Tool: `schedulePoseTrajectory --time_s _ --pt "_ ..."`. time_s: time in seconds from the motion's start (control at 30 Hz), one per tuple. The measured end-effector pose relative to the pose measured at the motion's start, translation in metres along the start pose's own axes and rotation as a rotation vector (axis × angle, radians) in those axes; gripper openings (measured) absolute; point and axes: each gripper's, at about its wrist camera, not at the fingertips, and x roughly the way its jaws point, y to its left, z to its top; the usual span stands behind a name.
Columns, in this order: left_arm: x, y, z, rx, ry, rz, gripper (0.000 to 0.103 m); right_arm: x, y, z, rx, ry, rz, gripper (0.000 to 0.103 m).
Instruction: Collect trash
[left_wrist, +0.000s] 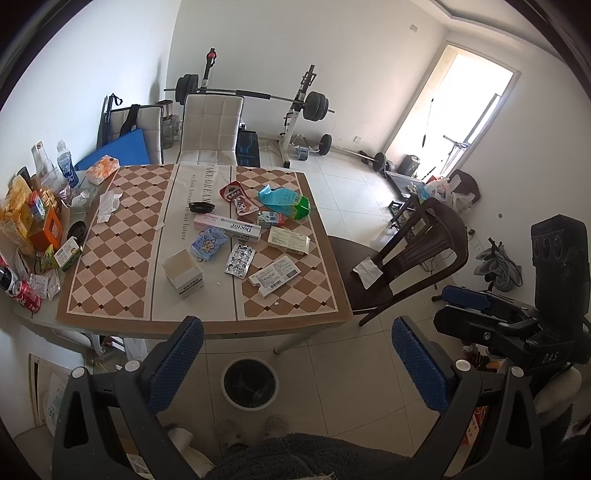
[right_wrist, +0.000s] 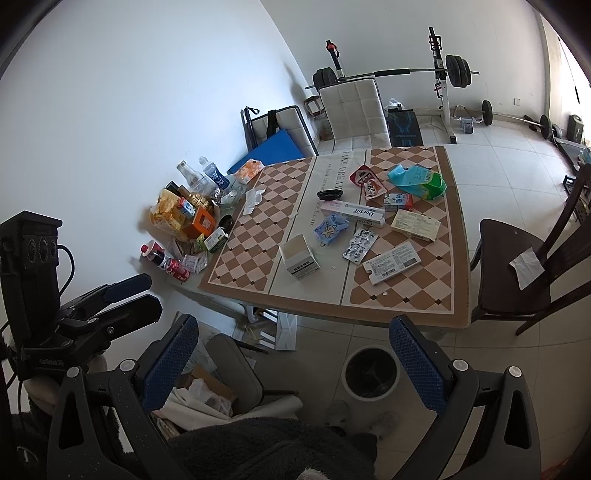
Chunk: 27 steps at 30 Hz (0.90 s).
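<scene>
progress: not begun | left gripper (left_wrist: 295, 373) and right gripper (right_wrist: 295, 373) jaws wide, empty | wrappers and cartons like the long pink-white toothpaste box (left_wrist: 227, 226) litter checkered table (left_wrist: 110, 258) | round black-lined bin (left_wrist: 250, 383) near, looks empty

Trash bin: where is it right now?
The trash bin stands on the floor tiles just off the table's near edge, between the fingers in the left wrist view, beside the table leg.

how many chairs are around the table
3: a dark wooden chair at the right side, a white padded chair at the far end, and another white chair by the far left corner. More may be hidden out of frame.
</scene>
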Motion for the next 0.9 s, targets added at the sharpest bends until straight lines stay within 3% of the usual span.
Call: schedulePoseTrajectory --time_s 0.9 --pt "-0.0019 0.0026 -0.0012 -0.01 -0.002 0.013 0.103 -0.0033 0.0007 -0.0016 -0.006 0.003 0.009 0.103"
